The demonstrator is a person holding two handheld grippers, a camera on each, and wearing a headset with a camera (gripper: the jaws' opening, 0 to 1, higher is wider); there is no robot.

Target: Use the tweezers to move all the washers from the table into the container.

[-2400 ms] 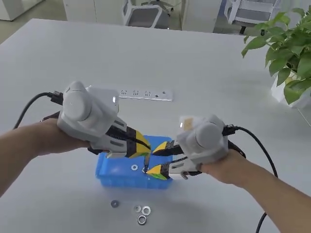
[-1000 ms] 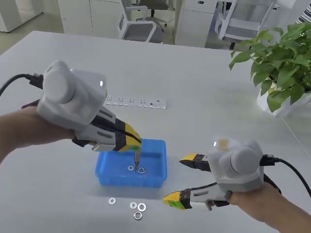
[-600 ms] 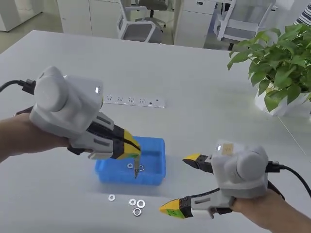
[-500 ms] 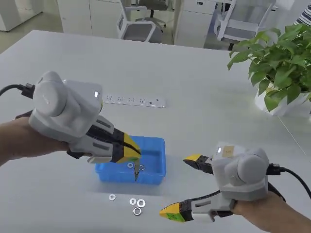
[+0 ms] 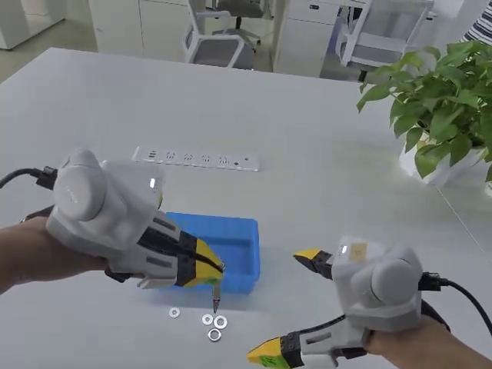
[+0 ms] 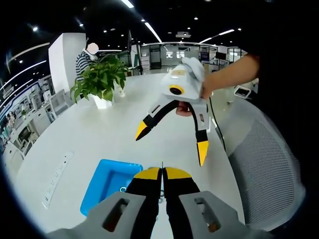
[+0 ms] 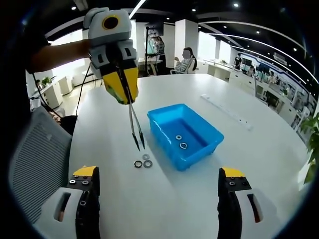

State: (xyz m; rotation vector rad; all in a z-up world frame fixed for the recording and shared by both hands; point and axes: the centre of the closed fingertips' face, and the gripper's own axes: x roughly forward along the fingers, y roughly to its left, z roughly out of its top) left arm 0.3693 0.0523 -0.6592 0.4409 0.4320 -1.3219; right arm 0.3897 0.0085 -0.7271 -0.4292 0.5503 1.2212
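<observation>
My left gripper (image 5: 214, 265) is shut on thin metal tweezers (image 5: 216, 296), whose tips hang just above the table in front of the blue container (image 5: 240, 231). Several steel washers (image 5: 214, 334) lie loose on the white table right under and beside the tips. In the right gripper view the tweezers (image 7: 134, 124) point down beside the washers (image 7: 143, 163), and two washers (image 7: 183, 145) lie inside the container (image 7: 162, 137). My right gripper (image 5: 286, 305) is wide open and holds nothing, to the right of the container. The left gripper view shows the container (image 6: 107, 181) at lower left.
A white power strip (image 5: 196, 159) lies on the table beyond the container. A potted green plant (image 5: 438, 108) stands at the far right edge. Office chairs (image 5: 223, 38) stand past the table's far side. Cables trail from both grippers.
My left gripper has brought the tweezers from over the container's inside to the near side, above the loose washers. My right gripper opened and drew back to the right.
</observation>
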